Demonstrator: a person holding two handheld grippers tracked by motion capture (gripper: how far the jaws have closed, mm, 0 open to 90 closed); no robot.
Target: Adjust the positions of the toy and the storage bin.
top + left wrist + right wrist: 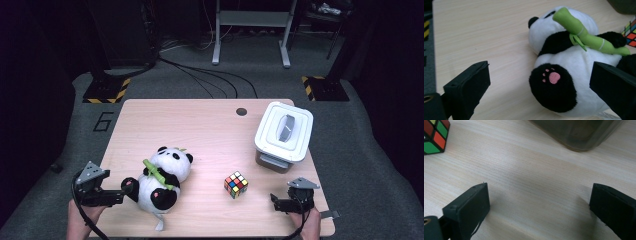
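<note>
Wooden table (200,125) — cube (236,184) between panda (162,180) and, probably, lidded box (284,131).

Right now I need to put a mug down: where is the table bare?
The far left of the table, beyond the panda, is bare up to the box. A smaller patch lies between panda and cube. The near right corner is crowded: cube, box, right gripper.

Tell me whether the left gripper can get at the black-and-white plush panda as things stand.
Probably yes: the left gripper, open, sits right at the plush panda, whose black foot lies between its fingers; nothing blocks it.
</note>
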